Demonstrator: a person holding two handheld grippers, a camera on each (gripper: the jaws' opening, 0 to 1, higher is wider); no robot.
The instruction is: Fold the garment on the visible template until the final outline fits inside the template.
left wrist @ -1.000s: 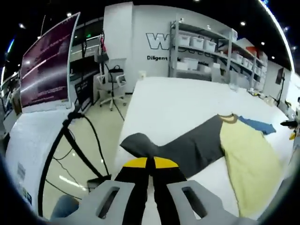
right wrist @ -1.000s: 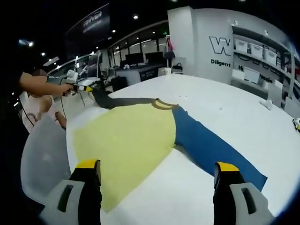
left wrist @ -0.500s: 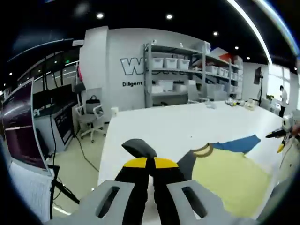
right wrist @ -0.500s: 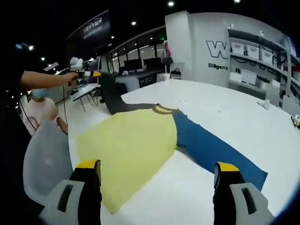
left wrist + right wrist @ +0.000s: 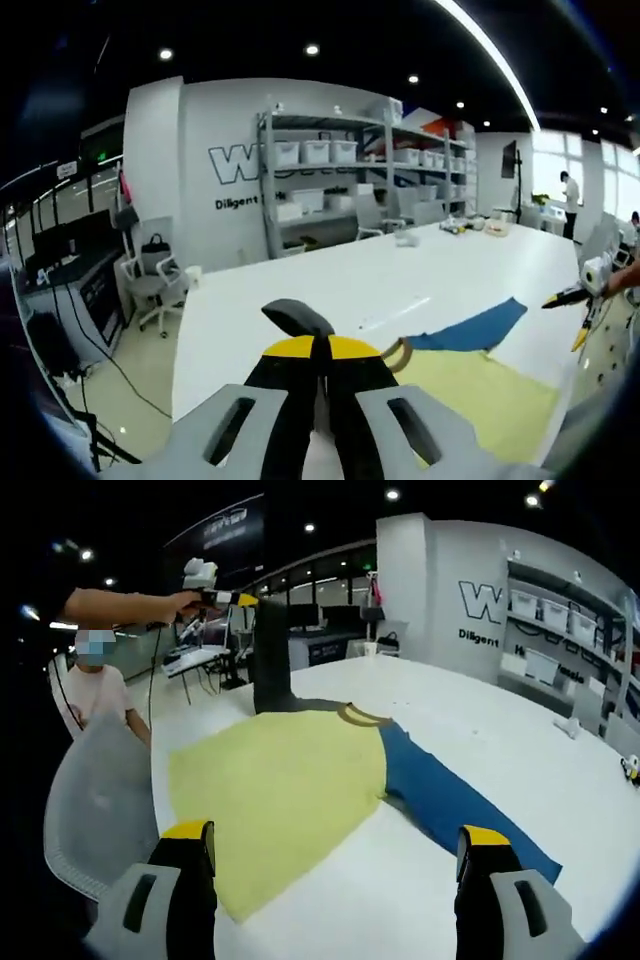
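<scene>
Shelving with white bins [image 5: 330, 150] lines the far wall behind a white worktop [image 5: 480, 730], where the yellow-bodied garment with one blue and one grey sleeve [image 5: 290, 780] lies near the left edge. Left gripper [image 5: 313, 350] pinches the grey sleeve [image 5: 270, 655] aloft; right gripper [image 5: 335, 855] hangs spread.

Pale yellow across the garment [image 5: 280, 795] body, blue on one sleeve [image 5: 450, 805], dark grey on the other sleeve [image 5: 270, 655], tan at the collar [image 5: 362, 716]. Plain white on the table [image 5: 480, 730]. Yellow tips over black on the right tongs [image 5: 335, 845] and left tongs [image 5: 320, 350].
</scene>
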